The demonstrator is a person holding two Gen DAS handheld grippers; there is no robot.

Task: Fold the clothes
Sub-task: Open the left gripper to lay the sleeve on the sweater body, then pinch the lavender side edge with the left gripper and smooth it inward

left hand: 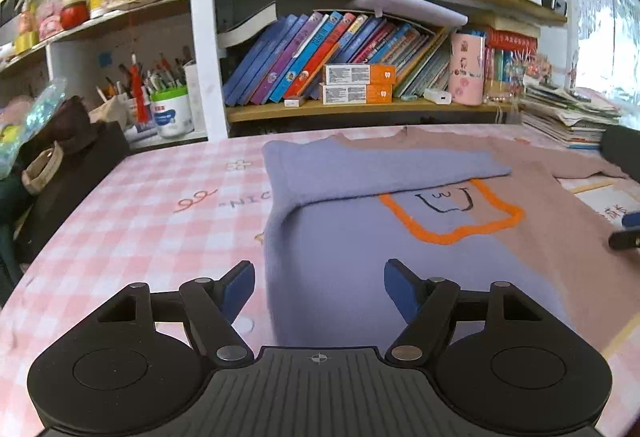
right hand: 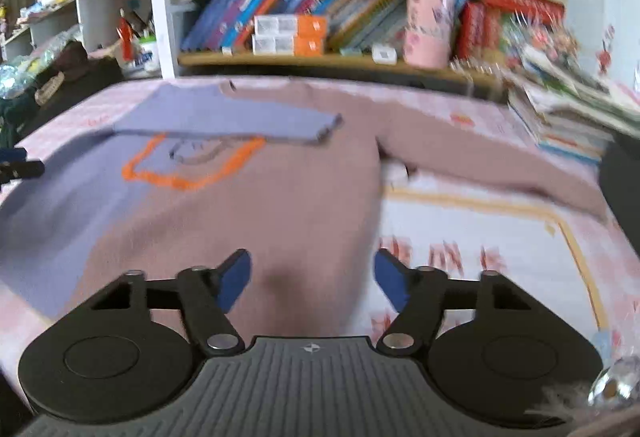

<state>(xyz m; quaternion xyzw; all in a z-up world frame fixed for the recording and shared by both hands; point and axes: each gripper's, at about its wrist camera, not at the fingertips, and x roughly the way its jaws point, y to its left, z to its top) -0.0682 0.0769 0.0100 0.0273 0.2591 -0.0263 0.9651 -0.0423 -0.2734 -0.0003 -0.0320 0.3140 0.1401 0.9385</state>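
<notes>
Lilac-and-tan sweater (left hand: 460, 237) lies flat on the table (left hand: 140, 229), left sleeve (left hand: 380, 165) already folded across. Both my left gripper (left hand: 319, 287) and right gripper (right hand: 313, 277) have jaws parted, holding nothing. Next, probably the right sleeve (right hand: 500, 161), though that view's blurry.

Sweater (left hand: 340, 237): soft matt knit, faintly fuzzy, lilac and dusty pink, with a raised orange yarn outline (left hand: 452, 225). Worktop (left hand: 132, 237): covered in smooth pink-and-white checked cloth, slightly sheeny. Left gripper (left hand: 319, 289): matt black plastic with round silvery metal pivots, blue rubbery pads (left hand: 238, 291), a ribbed grey plate at the base. Right gripper (right hand: 313, 277): same matt plastic and blue pads. Shelf (left hand: 360, 109): light wood, smooth. Books (left hand: 320, 53): glossy paper spines.
</notes>
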